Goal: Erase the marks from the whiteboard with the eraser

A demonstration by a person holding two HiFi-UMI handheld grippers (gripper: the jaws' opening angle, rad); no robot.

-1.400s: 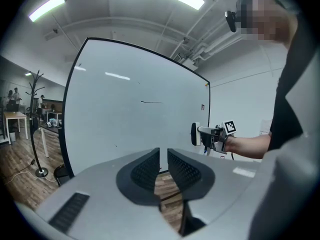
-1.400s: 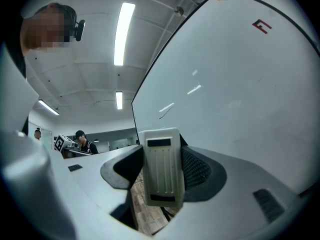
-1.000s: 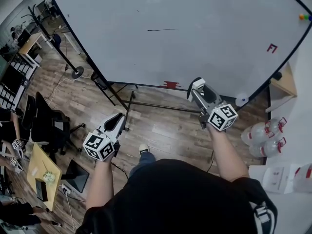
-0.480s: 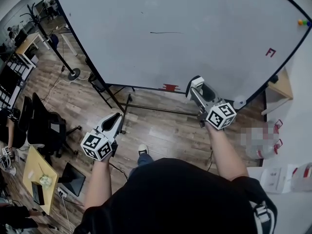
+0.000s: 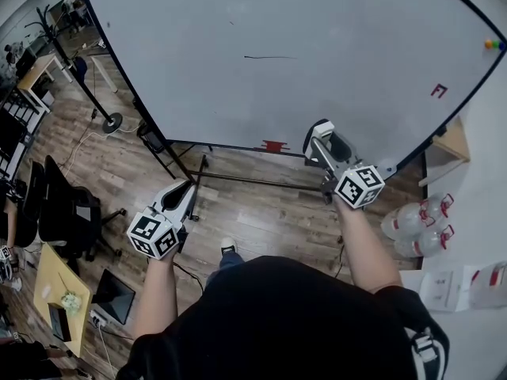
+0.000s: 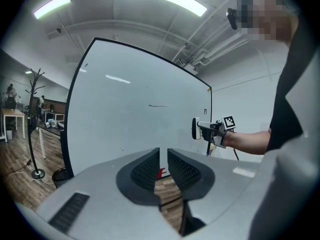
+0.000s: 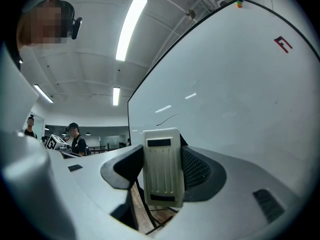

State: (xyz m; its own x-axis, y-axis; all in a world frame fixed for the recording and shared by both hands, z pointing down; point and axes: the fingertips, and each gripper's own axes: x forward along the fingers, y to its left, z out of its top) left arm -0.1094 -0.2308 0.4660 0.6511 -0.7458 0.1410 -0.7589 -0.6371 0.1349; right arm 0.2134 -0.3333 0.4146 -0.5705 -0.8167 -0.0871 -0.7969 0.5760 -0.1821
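A large whiteboard (image 5: pixel 301 62) on a wheeled stand fills the upper head view. It bears a short black stroke (image 5: pixel 268 56), a red mark (image 5: pixel 438 91) at the right and a red mark (image 5: pixel 274 146) on the lower edge. My right gripper (image 5: pixel 319 135) is shut on a white eraser (image 7: pixel 161 173) with a black pad, held just below the board's lower edge. In the right gripper view the board (image 7: pixel 240 104) rises close ahead. My left gripper (image 5: pixel 183 195) hangs lower over the floor, jaws nearly closed on nothing (image 6: pixel 163 170); the black stroke (image 6: pixel 159 105) shows far off.
The board's stand legs (image 5: pixel 198 176) cross the wooden floor between my grippers. Office chairs (image 5: pixel 63 208) and desks (image 5: pixel 59 299) stand at the left, a coat rack (image 6: pixel 34 134) beside the board. Water jugs (image 5: pixel 416 228) sit at the right. Coloured magnets (image 5: pixel 494 44) stick to the board's right edge.
The left gripper has dropped slightly lower and leftward. The right gripper with the eraser has stayed near the board's lower edge. The view has shifted a little.
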